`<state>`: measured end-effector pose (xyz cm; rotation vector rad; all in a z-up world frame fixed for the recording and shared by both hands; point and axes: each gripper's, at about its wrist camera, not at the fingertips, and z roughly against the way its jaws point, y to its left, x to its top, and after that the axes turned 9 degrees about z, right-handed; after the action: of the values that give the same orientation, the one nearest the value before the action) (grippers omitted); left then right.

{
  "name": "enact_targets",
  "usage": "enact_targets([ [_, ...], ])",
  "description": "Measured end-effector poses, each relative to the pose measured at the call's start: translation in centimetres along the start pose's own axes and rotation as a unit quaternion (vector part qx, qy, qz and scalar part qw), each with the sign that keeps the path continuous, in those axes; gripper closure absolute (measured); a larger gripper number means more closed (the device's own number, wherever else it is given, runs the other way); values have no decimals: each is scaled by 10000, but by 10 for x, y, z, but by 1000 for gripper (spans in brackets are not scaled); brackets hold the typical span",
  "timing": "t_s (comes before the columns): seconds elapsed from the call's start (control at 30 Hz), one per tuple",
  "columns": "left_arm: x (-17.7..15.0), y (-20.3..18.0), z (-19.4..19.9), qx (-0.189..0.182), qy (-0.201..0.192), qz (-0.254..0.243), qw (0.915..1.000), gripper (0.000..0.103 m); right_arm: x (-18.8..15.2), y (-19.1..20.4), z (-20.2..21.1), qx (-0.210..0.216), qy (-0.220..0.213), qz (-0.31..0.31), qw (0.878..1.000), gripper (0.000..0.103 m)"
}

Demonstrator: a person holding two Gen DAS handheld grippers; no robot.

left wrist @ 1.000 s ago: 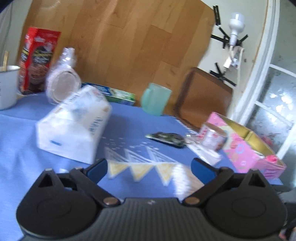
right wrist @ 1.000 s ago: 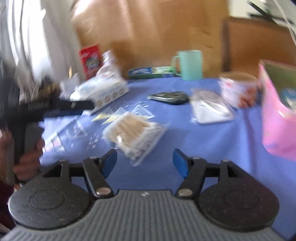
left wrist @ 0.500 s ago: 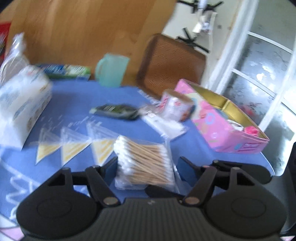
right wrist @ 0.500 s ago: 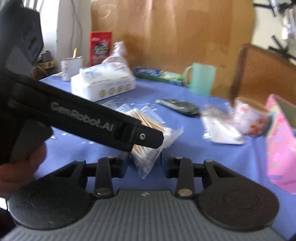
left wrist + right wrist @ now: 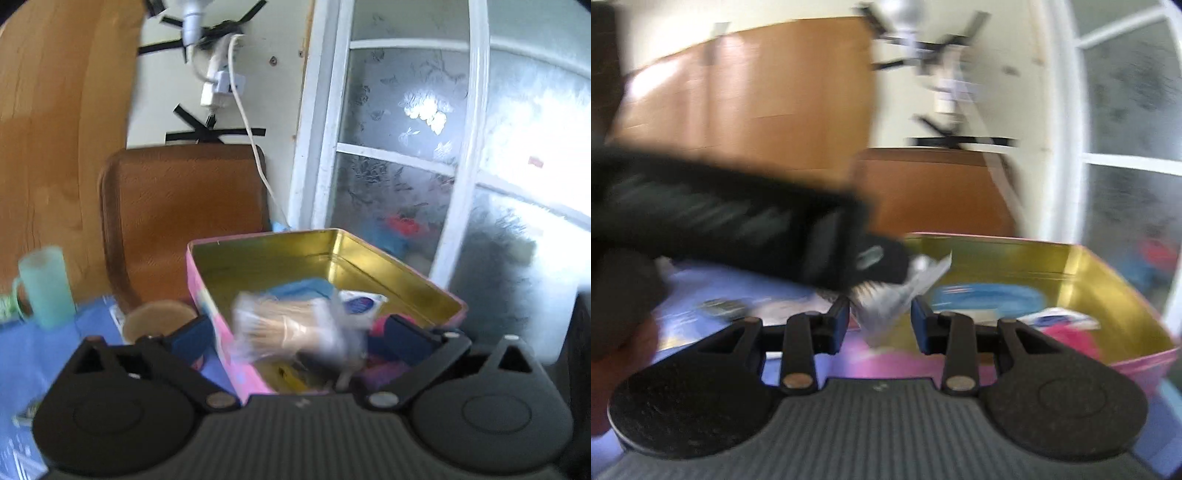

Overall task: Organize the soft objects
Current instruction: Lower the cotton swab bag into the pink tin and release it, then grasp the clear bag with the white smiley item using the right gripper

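Left gripper (image 5: 291, 339) sat over the near edge of the pink tin (image 5: 402, 273), its jaws opening, blue pads spread wide and clear of the load. Between them, blurred, was the bag of cotton swabs (image 5: 291, 328), above the tin's gold interior; whether it touched the tin floor or the items under it could not be told. Tin also held a blue packet (image 5: 303, 286), a small white sachet (image 5: 360, 304) and something pink-red (image 5: 376, 326) at its right side. Right gripper (image 5: 880, 321) had its pads part-closed, each just beside a crumpled clear-plastic end of the bag; in the right wrist view firm contact could not be confirmed through the blur. The left tool's black body crossed that view from the left, above the right fingers. Mint mug (image 5: 46, 288) and a round tub with a tan lid (image 5: 159, 319) stood on the blue tablecloth (image 5: 22, 354), left of the tin. Brown chair back (image 5: 184, 221) behind.
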<state>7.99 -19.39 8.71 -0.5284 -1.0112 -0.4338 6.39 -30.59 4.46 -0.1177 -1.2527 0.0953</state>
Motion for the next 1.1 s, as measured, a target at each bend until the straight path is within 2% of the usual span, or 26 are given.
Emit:
enact_targets([
  [0.07,-1,-6,-14,313,65,12,9995,1,-2,-19,-27,-561,292,187,9978,58],
  [0.1,-4,-3,-15,370,111,127,9992,1,-5,-29,-33,-837,360,225,9956,58],
  [0.13,-6,1,-15,366,156,246,9989,1,-7,-35,-35,-923,390,172,9948,58],
  [0.23,-16,15,-5,491,153,340,9981,1,-17,-52,-15,-810,189,-207,9963,58],
  [0.3,-22,25,3,622,175,390,9971,1,-22,-51,-3,-807,99,-339,9961,58],
  [0.43,-34,44,18,640,232,631,9957,1,-31,-41,18,-634,-66,-700,9955,58],
  [0.57,-55,66,42,769,231,741,9940,1,-29,-21,33,-293,-164,-815,9961,58],
  [0.7,-75,101,66,1217,284,877,9883,1,-19,6,34,199,-147,-755,9968,58],
  [0.83,-86,144,90,1829,247,1087,9768,1,-12,43,24,888,-14,-538,9946,58],
  [0.93,-91,172,105,2334,100,1158,9654,1,-10,76,5,1411,295,-180,9894,58],
  [1.03,-100,192,112,2366,55,1460,9606,1,-9,105,-23,1692,673,177,9831,57],
  [1.1,-108,201,112,2293,108,1639,9594,4,-5,119,-45,1730,849,399,9804,43],
])
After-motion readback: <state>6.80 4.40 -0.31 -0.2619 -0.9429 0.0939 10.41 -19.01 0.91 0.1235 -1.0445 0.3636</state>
